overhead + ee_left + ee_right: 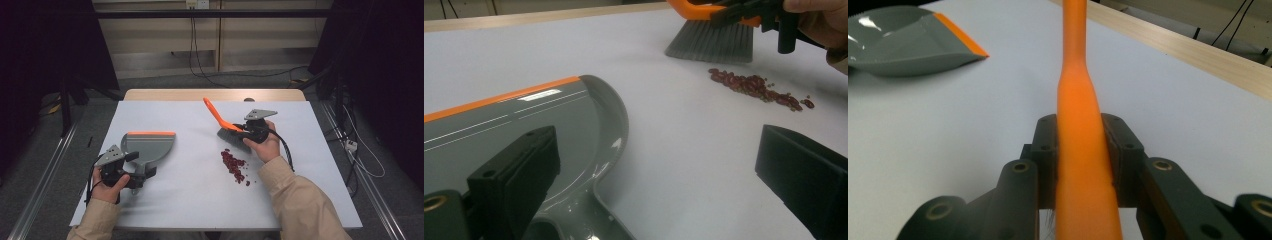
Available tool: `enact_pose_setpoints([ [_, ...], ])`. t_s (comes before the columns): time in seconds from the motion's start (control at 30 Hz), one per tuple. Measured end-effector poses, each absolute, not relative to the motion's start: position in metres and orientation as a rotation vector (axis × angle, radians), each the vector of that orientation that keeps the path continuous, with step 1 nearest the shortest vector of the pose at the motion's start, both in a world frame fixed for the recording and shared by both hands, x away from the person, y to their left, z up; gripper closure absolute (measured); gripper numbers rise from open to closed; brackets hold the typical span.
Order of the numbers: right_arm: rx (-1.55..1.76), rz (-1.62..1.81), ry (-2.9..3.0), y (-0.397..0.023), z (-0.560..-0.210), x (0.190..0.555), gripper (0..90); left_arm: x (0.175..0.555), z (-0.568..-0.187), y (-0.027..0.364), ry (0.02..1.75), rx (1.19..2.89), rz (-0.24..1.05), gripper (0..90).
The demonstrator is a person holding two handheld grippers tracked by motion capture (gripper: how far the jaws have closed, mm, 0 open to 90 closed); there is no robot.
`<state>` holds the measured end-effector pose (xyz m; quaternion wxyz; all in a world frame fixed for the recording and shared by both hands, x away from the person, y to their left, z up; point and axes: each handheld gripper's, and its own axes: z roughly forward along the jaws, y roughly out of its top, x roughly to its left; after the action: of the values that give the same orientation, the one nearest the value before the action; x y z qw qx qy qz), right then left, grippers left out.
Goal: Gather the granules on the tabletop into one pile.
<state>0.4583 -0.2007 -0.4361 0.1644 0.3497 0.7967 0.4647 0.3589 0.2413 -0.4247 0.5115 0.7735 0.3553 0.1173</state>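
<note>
Nearest the lens, right gripper view: two black jaws clamped on the orange handle of the brush (1082,150), pads pressing both sides. Handle runs up out of the top edge, its tip cut off; bristles hidden below the jaws apart from a faint tuft.

Left gripper view: jaws stand wide apart, nothing between the pads. Dustpan (524,130) lies under the near jaw; its handle end is cut off at the bottom edge. Whether that jaw touches the pan cannot be told.

High view: left gripper (131,175) sits at the dustpan's handle, person's hand wrapped round the gripper body, low near the front left of the table (190,200). Right gripper (245,131) held right of centre, hand behind it, sleeve entering from the bottom right. Brush tilted, handle pointing up and away, grey bristles just beyond the pile of red beans (234,166); contact between bristles and table hard to judge.

Beans lie mid-table, near the right forearm. Open white surface between beans and dustpan's orange lip; far edge of table also bare.
</note>
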Motion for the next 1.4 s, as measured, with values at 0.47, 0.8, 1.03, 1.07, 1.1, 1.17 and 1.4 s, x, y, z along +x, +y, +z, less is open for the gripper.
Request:
enact_pose_setpoints([
  [0.47,1.182,1.168,2.399,-0.193,-0.425,0.467,69.6,0.358,-0.425,0.241,0.855,1.861,0.281,4.0],
  [0.8,0.933,1.122,2.542,-0.19,-0.423,0.465,71.2,0.359,-0.425,0.241,0.853,1.866,0.279,4.0],
  [1.03,0.639,1.078,2.646,-0.188,-0.421,0.451,71.2,0.358,-0.426,0.241,0.857,1.863,0.279,4.0],
  [1.07,0.623,1.081,2.652,-0.189,-0.421,0.449,71.2,0.358,-0.425,0.241,0.857,1.863,0.28,4.0],
  [1.1,0.596,1.09,2.663,-0.19,-0.421,0.447,71.2,0.358,-0.426,0.241,0.855,1.863,0.283,4.0],
  [1.17,0.567,1.091,2.675,-0.191,-0.42,0.443,71.2,0.358,-0.425,0.241,0.856,1.865,0.283,4.0],
  [1.4,0.503,1.119,2.693,-0.193,-0.42,0.432,71.2,0.358,-0.426,0.24,0.859,1.861,0.279,4.0],
])
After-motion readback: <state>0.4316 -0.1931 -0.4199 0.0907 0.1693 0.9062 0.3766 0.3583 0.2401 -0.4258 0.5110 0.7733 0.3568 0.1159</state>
